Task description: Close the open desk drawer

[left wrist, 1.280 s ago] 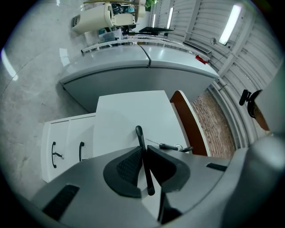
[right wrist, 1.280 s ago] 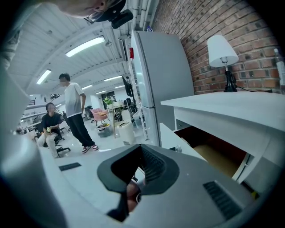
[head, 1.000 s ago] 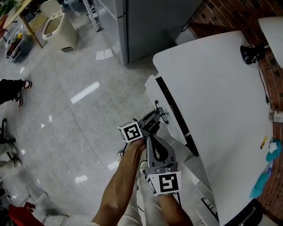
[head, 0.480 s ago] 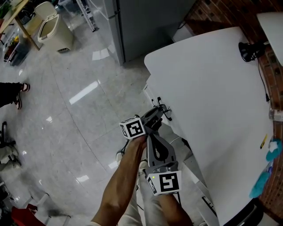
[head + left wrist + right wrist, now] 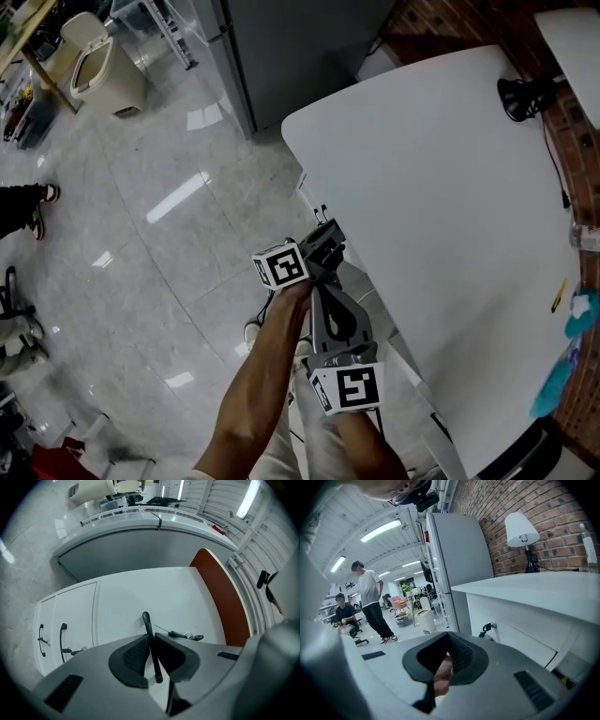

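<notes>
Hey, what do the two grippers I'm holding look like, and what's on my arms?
The left gripper and right gripper are grey moulded plastic, each with two dark ribbed pads that taper to a point. Each carries a white cube printed with black square markers. The forearms are bare, with no sleeves in view.

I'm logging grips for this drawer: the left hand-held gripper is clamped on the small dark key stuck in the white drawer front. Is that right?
Not quite. The left hand-held gripper is clamped on the thin black bar handle of the white drawer front, not on the small dark key, which sits untouched beside the jaws. The left gripper view shows this.
</notes>
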Available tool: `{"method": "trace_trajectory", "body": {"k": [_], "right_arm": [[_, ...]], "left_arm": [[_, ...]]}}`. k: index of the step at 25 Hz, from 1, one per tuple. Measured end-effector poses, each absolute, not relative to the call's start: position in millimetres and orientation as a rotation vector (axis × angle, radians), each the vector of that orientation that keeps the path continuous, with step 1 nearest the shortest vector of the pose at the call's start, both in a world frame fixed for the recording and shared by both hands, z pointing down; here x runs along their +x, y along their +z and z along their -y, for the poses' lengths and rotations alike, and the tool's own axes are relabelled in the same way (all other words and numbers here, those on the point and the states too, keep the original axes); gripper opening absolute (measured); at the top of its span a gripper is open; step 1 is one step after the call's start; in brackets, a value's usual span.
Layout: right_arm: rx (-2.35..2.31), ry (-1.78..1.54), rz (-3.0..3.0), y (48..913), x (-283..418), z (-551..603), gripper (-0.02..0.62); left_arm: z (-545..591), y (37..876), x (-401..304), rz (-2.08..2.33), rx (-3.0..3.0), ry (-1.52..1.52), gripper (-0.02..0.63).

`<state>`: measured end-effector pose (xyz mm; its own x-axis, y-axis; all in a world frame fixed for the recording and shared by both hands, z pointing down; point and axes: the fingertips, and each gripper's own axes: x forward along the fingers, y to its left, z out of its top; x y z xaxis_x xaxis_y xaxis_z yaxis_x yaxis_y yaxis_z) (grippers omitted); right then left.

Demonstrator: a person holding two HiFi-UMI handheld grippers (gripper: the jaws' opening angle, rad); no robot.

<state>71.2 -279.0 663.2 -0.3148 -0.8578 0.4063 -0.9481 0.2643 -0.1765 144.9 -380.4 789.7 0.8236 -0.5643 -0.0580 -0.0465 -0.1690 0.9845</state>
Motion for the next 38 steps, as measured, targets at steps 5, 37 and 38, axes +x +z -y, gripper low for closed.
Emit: {"method": "trace_trajectory", "body": {"k": [5,37,38], "right_arm": [[1.703,0.579,2.293,662.9,82.6,279.6,0.011],[1.736,0.555,2.332,631.4,51.4,268.2,0.011],[1.734,0.55,2.335,628.8,49.9,266.7,0.011]], "left_arm": [[381.2,792.5,150.3,0.489,1.685,-0.488,0.043],[333.6,774.6,51.6,0.613,1.622,-0.525,0.008],[333.9,765.9,47.1,0.617,1.64,-0.543,0.008]]}}
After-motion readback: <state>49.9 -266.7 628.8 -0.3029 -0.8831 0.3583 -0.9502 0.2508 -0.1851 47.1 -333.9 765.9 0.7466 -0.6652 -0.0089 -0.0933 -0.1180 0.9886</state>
